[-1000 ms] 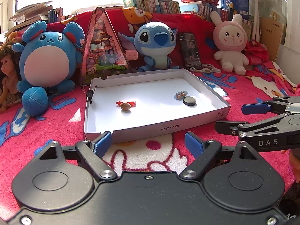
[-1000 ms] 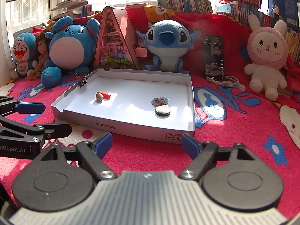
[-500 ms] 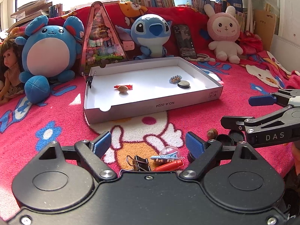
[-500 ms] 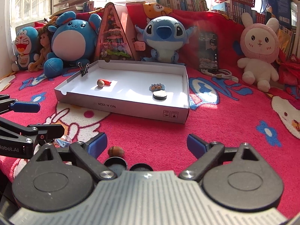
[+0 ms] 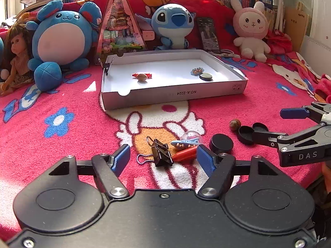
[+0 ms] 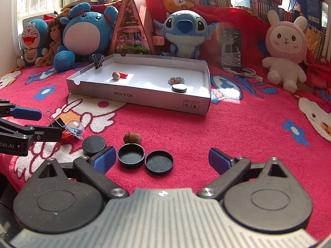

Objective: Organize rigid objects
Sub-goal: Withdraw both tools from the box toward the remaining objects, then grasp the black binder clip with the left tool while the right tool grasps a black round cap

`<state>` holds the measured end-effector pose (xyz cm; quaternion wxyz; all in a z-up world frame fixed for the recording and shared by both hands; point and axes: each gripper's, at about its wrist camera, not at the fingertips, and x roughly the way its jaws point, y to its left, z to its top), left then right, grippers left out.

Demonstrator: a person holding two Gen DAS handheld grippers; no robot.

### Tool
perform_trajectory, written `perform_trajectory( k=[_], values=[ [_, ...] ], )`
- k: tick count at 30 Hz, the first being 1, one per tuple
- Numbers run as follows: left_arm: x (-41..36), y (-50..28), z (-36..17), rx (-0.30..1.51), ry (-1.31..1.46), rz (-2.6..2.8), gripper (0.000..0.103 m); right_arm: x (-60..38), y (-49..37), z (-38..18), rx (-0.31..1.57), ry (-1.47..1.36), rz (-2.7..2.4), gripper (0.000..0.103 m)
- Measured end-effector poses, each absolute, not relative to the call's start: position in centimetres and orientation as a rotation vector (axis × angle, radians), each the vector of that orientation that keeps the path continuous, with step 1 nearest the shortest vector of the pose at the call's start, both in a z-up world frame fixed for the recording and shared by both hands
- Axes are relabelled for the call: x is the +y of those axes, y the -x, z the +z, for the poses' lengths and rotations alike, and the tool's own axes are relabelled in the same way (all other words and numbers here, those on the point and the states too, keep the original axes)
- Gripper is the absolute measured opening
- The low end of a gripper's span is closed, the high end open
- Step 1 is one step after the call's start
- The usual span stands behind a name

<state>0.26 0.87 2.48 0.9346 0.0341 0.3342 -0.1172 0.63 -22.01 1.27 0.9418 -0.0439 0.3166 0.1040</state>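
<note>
A white cardboard box (image 5: 171,95) on the red blanket holds a nut (image 5: 141,76), a red piece, a small plate of bits (image 5: 197,70) and a black disc (image 5: 205,76). In front of it lie a black binder clip (image 5: 160,153), a red stick (image 5: 184,155), a clear dome with a blue toy (image 5: 189,139), a black cap (image 5: 221,143) and an acorn (image 6: 132,138). My left gripper (image 5: 163,158) is closing, with the clip between its pads but untouched. My right gripper (image 6: 161,158) stands wide open around two upturned black caps (image 6: 131,155) (image 6: 158,162).
Plush toys, a doll, a triangular display case (image 5: 120,29) and a phone (image 5: 209,34) line the back behind the box. A binder clip (image 5: 106,66) sits on the box's left rim. Books and a red basket stand behind. Bare blanket spreads to the right.
Both grippers drew back from the box and sank, bringing the loose objects on the blanket into view. The left jaws narrowed around the binder clip; the right jaws widened.
</note>
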Motion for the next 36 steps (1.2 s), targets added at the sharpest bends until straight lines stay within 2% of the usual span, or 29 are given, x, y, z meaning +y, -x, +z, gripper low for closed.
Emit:
perform_trajectory(
  k=[5, 9, 15, 21, 26, 30, 36],
  values=[
    [1.8, 0.1, 2.4, 0.701, -0.064, -0.214, 0.049, -22.1, 0.0, 1.1, 0.649, 0.122, 0.215, 0.098],
    [2.4, 0.1, 1.9, 0.72, -0.057, -0.194, 0.045, -22.3, 0.1, 1.2, 0.657, 0.162, 0.205, 0.093],
    [2.1, -0.7, 1.3, 0.735, -0.017, -0.193, 0.045, -22.4, -0.1, 0.8, 0.682, 0.155, 0.201, 0.08],
    [1.9, -1.1, 1.1, 0.724, -0.025, -0.172, 0.046, -21.9, -0.3, 0.3, 0.684, 0.142, 0.216, 0.072],
    [3.0, -1.6, 1.1, 0.72, -0.028, -0.113, 0.047, -21.6, -0.6, 0.2, 0.676, 0.131, 0.214, 0.069],
    [3.9, -2.3, 1.0, 0.709, -0.045, -0.039, 0.054, -21.6, -0.6, 0.1, 0.672, 0.132, 0.204, 0.069],
    [5.0, -3.0, 0.9, 0.707, -0.053, 0.036, 0.056, -22.3, -0.6, 0.1, 0.665, 0.137, 0.167, 0.069]
  ],
)
